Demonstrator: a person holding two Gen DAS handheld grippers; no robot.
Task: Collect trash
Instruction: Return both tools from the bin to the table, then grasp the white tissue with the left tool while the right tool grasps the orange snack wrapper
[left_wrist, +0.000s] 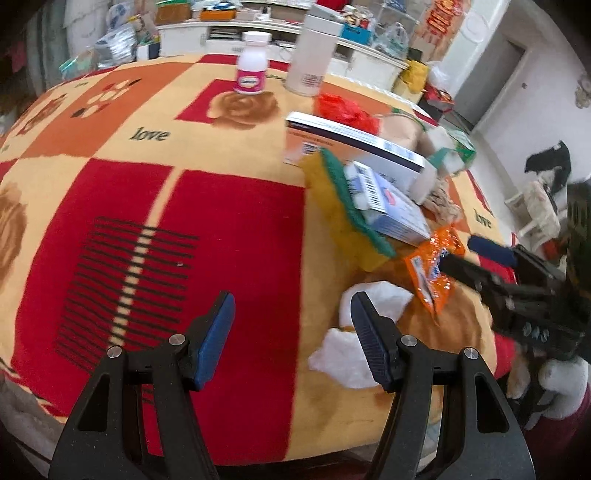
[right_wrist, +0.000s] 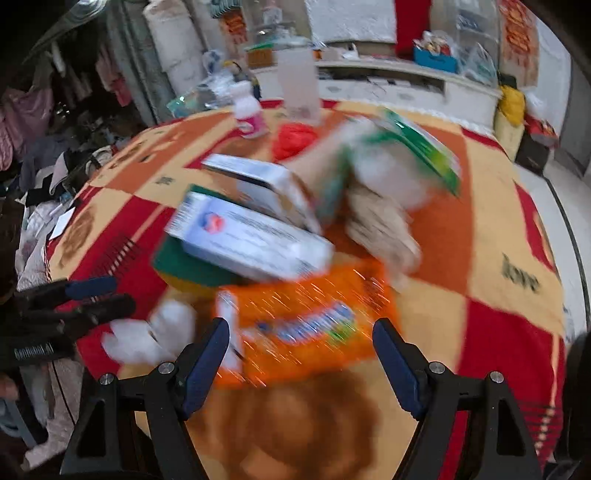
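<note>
My left tongs (left_wrist: 291, 343) and right tongs (right_wrist: 301, 363) both gape, gripping nothing; the orange wrapper (right_wrist: 314, 325) lies just ahead; crumpled tissue (left_wrist: 347, 354), boxes (left_wrist: 391, 206) uncollected; work barely begun, I judge.

Table w/ a red/orange/yellow "love" blanket (left_wrist: 147, 155). Long white shelf unit (left_wrist: 229, 35) behind it, packed w/ stuff. White wall (left_wrist: 546, 26) on the right, dark door (left_wrist: 491, 77), pale floor (left_wrist: 498, 166). Clothes pile (right_wrist: 44, 173) on the left.
</note>
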